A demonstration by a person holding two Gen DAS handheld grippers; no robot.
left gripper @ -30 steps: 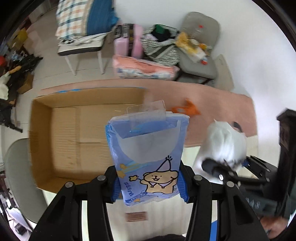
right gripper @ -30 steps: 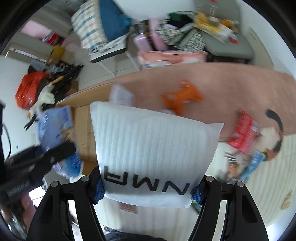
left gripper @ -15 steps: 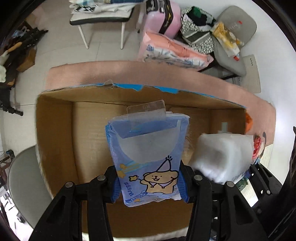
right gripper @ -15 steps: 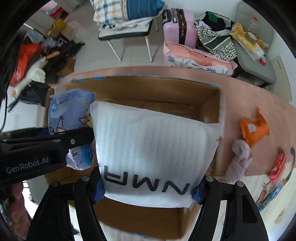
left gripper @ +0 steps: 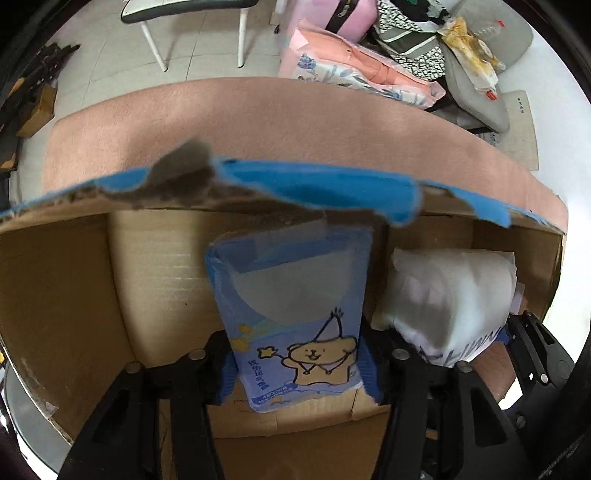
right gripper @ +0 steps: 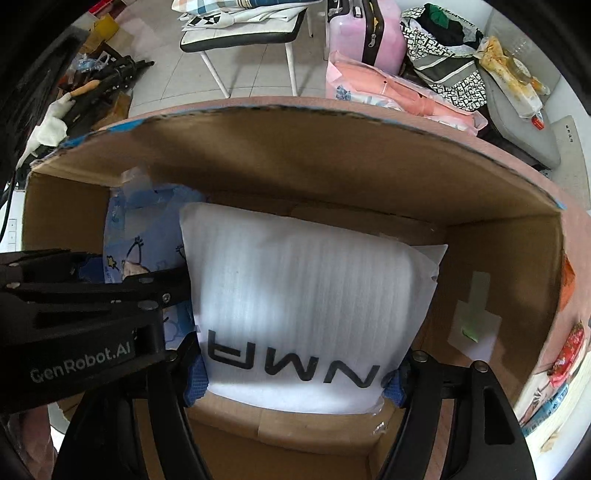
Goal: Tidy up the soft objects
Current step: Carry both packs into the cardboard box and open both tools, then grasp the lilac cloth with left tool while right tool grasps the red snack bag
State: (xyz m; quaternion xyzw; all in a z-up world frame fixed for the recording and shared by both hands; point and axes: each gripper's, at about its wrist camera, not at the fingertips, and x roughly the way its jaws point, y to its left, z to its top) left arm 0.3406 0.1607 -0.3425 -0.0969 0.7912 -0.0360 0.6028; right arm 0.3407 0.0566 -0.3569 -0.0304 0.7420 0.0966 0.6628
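My left gripper is shut on a blue tissue pack with a cartoon bear and holds it low inside the open cardboard box. My right gripper is shut on a white foam pouch with black letters, also inside the box, just right of the blue pack. The pouch shows in the left wrist view. The left gripper's body crosses the right wrist view.
The box's far rim has torn blue tape. It stands on a pink mat. Small packets lie on the mat right of the box. A chair, pink suitcase and bags stand beyond.
Both grippers have gone down from above the box into it with their loads. The box walls now fill both views.
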